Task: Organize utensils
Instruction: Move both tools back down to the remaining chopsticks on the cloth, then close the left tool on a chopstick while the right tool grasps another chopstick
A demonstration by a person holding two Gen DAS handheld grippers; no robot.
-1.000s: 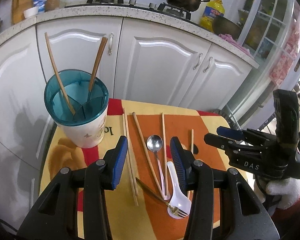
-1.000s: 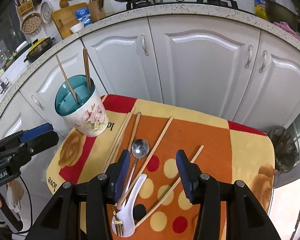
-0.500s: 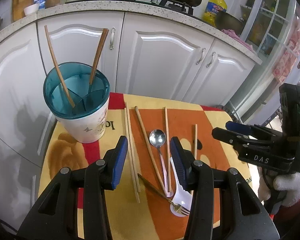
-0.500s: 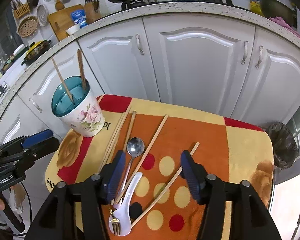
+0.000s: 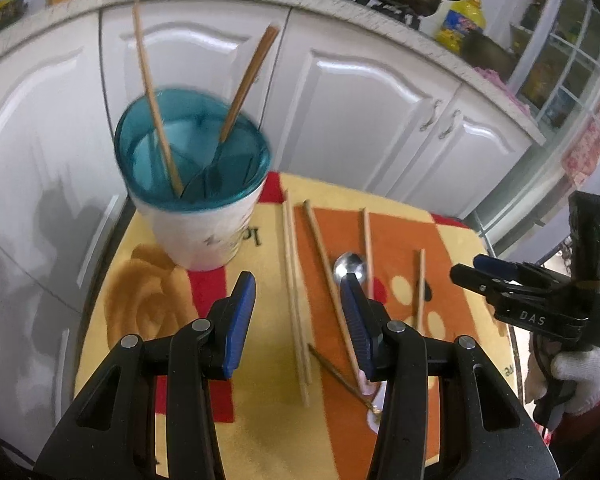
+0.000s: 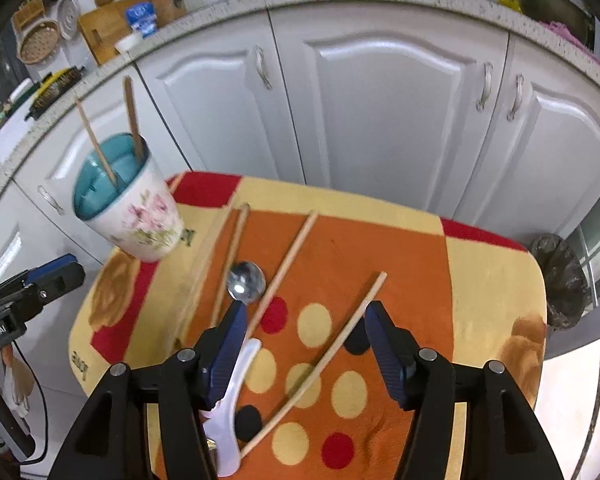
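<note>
A white floral utensil holder with a teal divided insert (image 5: 192, 168) (image 6: 128, 204) stands at the table's back left with two chopsticks upright in it. Several wooden chopsticks (image 5: 296, 280) (image 6: 284, 264), a metal spoon (image 5: 350, 266) (image 6: 246, 282), a white plastic spoon (image 6: 236, 404) and a fork (image 5: 340, 376) lie loose on the mat. My left gripper (image 5: 300, 324) is open and empty above the chopsticks. My right gripper (image 6: 304, 352) is open and empty above a chopstick (image 6: 324, 360); it also shows in the left wrist view (image 5: 496, 280).
The small table carries a yellow, orange and red patterned mat (image 6: 480, 280). White kitchen cabinets (image 6: 380, 112) stand close behind. A dark bin (image 6: 560, 284) sits on the floor to the right. The left gripper shows at the left edge (image 6: 40, 280).
Both grippers have moved forward and lower toward the utensils, so the holder and chopsticks look larger. Both stay open and empty. No utensil has moved.
</note>
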